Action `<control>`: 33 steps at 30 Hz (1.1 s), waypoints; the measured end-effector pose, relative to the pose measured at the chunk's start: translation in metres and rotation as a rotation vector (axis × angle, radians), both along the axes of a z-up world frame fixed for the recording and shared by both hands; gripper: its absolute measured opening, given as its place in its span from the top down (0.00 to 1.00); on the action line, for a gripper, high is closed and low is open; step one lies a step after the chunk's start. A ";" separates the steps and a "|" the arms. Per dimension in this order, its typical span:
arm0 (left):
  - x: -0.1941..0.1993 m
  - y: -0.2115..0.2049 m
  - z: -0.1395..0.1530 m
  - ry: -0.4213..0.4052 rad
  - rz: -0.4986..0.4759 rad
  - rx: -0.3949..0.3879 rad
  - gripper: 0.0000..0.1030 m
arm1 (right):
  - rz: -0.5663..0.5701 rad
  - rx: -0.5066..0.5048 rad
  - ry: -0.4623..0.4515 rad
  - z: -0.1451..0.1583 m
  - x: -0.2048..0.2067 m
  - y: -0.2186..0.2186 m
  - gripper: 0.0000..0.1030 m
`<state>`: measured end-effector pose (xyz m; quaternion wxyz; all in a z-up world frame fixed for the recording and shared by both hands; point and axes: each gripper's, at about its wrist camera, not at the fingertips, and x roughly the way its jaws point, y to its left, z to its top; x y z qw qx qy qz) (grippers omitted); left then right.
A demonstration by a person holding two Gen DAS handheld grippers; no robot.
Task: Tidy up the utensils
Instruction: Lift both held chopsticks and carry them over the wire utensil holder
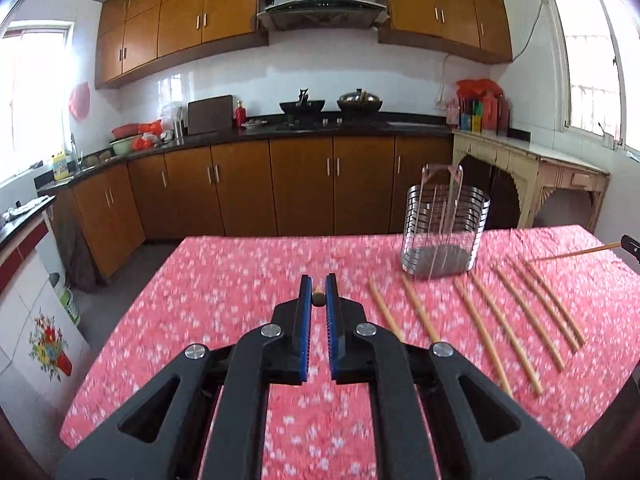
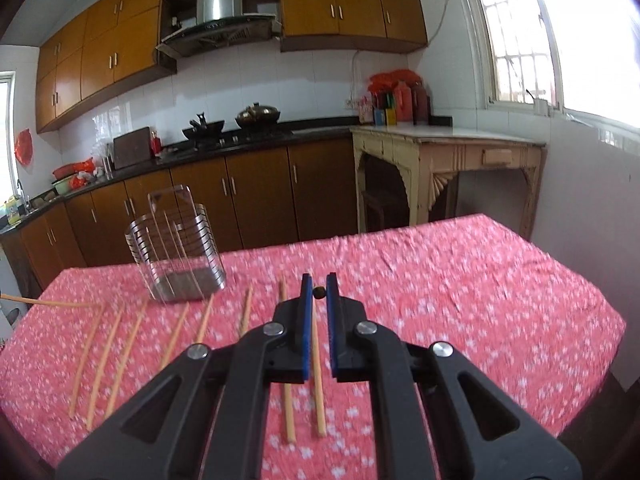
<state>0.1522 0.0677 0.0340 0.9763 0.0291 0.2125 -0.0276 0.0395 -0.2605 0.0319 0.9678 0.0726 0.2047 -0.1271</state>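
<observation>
Several wooden chopsticks [image 1: 496, 330] lie side by side on the pink flowered tablecloth [image 1: 224, 280]; they also show in the right wrist view [image 2: 120, 356]. A slotted metal utensil holder [image 1: 444, 230] stands upright behind them, also in the right wrist view [image 2: 178, 256]. My left gripper [image 1: 319, 298] is shut on a chopstick seen end-on [image 1: 319, 299], held above the cloth left of the row. My right gripper [image 2: 319, 292] is shut on a chopstick seen end-on [image 2: 319, 293], above the right end of the row. One chopstick [image 2: 60, 303] points in from the left edge.
The table's far edge [image 1: 300, 236] faces brown kitchen cabinets [image 1: 300, 184] and a black counter with a stove and woks [image 1: 332, 104]. A cream side table [image 2: 448, 152] stands at the right under a window. The table's right edge [image 2: 600, 320] drops to the floor.
</observation>
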 end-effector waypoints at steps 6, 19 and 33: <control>0.021 -0.001 0.024 -0.039 0.005 -0.002 0.93 | 0.012 -0.025 -0.045 0.031 0.025 -0.001 0.93; 0.052 -0.007 0.068 -0.118 0.003 0.006 0.93 | 0.040 -0.045 -0.127 0.086 0.058 0.008 0.93; 0.066 -0.037 0.130 -0.183 -0.083 -0.014 0.93 | 0.175 0.001 -0.224 0.154 0.087 0.037 0.93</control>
